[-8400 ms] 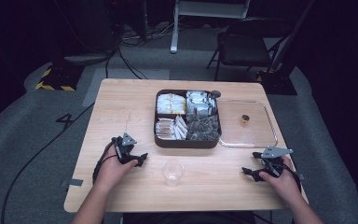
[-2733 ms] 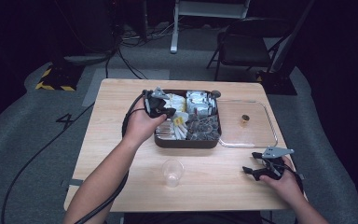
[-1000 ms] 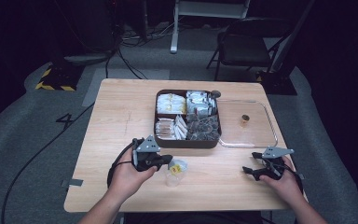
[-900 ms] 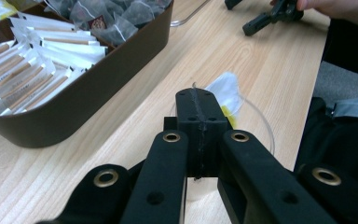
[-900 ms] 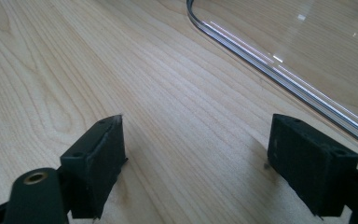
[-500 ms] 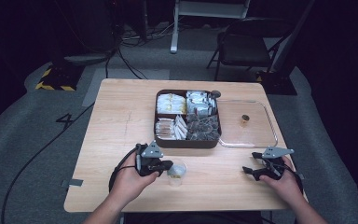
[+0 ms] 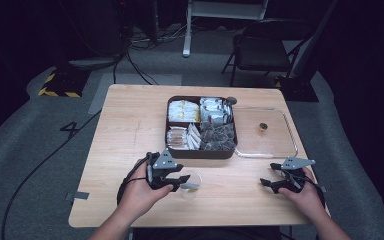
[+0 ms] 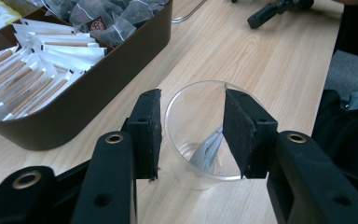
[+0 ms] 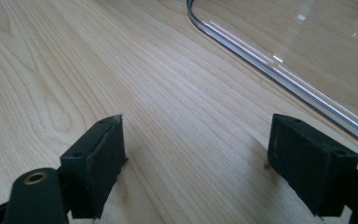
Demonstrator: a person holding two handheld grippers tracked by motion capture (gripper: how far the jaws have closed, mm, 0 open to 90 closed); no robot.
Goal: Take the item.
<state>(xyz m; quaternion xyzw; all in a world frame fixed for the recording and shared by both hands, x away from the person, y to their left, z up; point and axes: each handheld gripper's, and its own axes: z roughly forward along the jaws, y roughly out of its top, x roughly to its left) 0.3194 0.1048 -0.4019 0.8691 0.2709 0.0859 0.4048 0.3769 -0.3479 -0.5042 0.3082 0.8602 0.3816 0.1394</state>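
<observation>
We hold our left gripper [image 8: 191,135] with its jaws spread on either side of a clear plastic cup [image 8: 200,140], gripping nothing. A grey tea packet [image 8: 207,151] leans inside the cup, so we judge the drop done — what is left is likely backing the gripper away, or fetching more.

The cup [image 7: 190,185] stands near the table's [image 7: 130,130] front edge, at about 6 o'clock from the brown compartment box [image 7: 201,127]. The box holds sachets and tea bags; its near wall sits at about 10 o'clock from the cup, apart from it.

Our right gripper [image 7: 275,182] rests low over bare table at about 3 o'clock from the cup, jaws wide apart — empty. The clear lid [image 7: 267,135] lies just beyond it, beside the box. Nothing blocks the cup.
</observation>
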